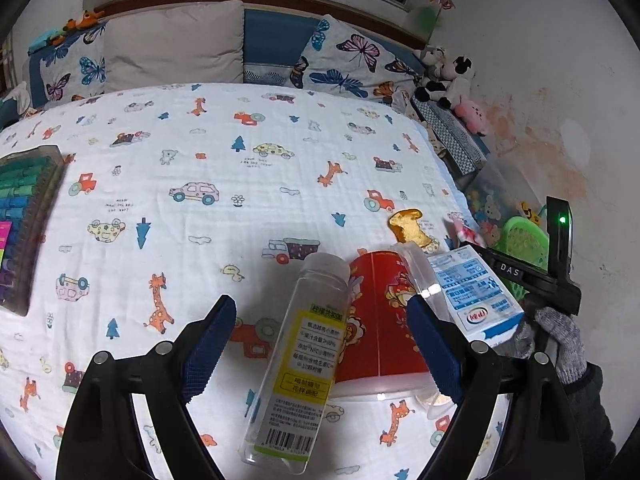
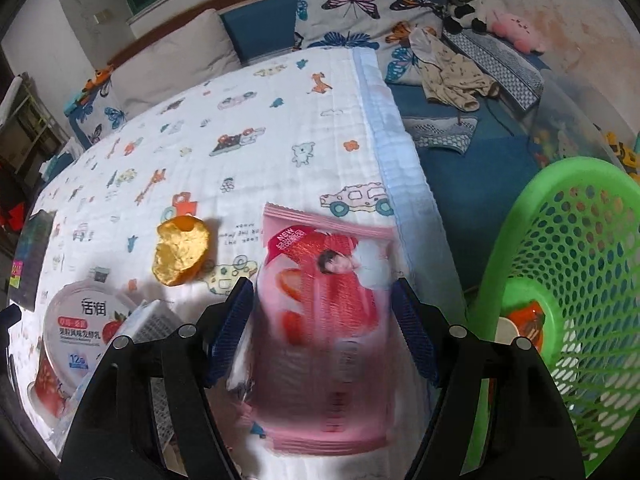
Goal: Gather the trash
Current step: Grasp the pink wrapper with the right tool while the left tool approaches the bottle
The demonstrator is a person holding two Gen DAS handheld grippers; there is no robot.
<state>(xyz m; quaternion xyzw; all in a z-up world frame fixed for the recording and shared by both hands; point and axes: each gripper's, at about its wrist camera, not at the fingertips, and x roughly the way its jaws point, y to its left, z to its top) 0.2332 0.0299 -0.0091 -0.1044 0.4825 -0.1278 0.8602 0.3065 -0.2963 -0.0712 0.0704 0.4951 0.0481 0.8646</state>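
Right claw [image 2: 322,328] stands wide astride the pink wrapper [image 2: 324,320] at lower centre, pads apparently not yet pressing; green basket [image 2: 560,240] waits at right for drop-off. Left claw [image 1: 322,344] wide, empty, straddling the clear bottle [image 1: 298,360] on the bed [image 1: 200,140], presumably lined up for its own pick.

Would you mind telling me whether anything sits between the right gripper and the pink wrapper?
Nothing visible does. The pink wrapper already lies between the open fingers of the right gripper, with the green basket just beside it.
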